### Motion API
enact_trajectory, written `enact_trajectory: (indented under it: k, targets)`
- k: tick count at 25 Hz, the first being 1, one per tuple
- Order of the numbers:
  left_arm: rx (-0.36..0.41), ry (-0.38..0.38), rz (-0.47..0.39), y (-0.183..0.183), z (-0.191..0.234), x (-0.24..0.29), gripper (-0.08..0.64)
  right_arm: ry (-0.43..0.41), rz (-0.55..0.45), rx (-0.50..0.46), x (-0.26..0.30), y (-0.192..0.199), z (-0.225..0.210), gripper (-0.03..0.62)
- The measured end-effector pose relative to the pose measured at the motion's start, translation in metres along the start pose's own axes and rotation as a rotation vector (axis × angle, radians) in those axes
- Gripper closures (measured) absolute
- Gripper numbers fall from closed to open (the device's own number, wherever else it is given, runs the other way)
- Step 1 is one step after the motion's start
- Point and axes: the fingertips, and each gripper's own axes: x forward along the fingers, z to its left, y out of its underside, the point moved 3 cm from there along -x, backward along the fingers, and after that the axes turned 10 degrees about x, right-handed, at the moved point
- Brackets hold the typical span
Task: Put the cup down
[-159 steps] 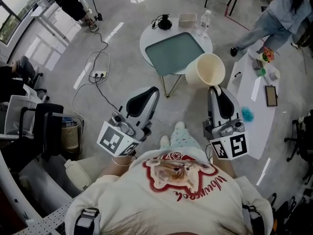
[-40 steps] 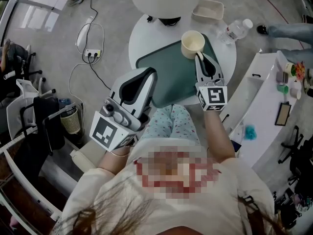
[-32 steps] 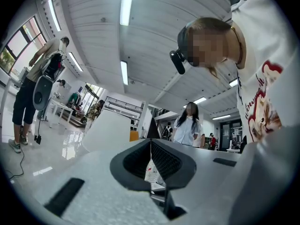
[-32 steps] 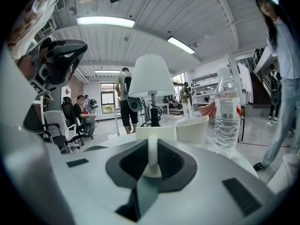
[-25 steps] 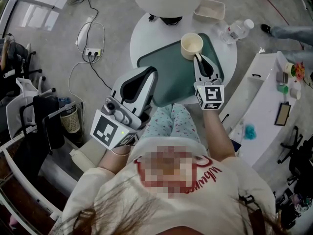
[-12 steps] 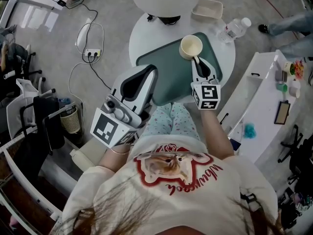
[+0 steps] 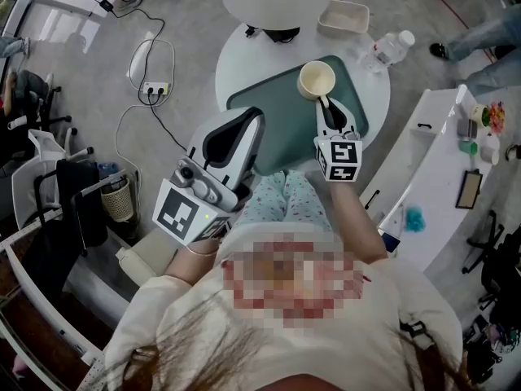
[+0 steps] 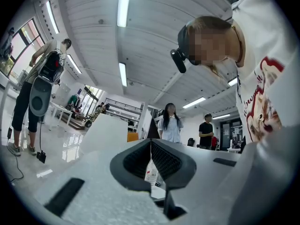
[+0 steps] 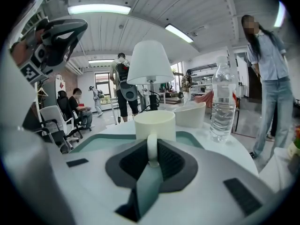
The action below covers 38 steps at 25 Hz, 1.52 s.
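The right tongs (image 9: 152, 149) are closed on the handle of the cream cup (image 7: 316, 80), which stands upright at the far right part of the green tray (image 7: 277, 129) on the round white worktop (image 7: 236, 63); the tongs hide its base, so I cannot tell whether it touches the tray. The left tongs (image 8: 151, 146) are closed with nothing between them, held at the near left, off the worktop. A clear bottle (image 7: 389, 50) stands right of the tray.
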Motion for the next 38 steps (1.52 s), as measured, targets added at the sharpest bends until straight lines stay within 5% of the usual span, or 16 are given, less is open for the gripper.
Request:
enact_trajectory:
  k: [18,38]
  targets:
    - [0.030,0.005,-0.002,-0.005,-0.006,-0.005,0.543,-0.022,-0.111,-0.023,-0.023,-0.029,0.002,0.529]
    - [0.051,0.070,-0.067,-0.024,-0.021,0.020,0.543,-0.086,-0.379,-0.080,-0.092,-0.171,0.040,0.530]
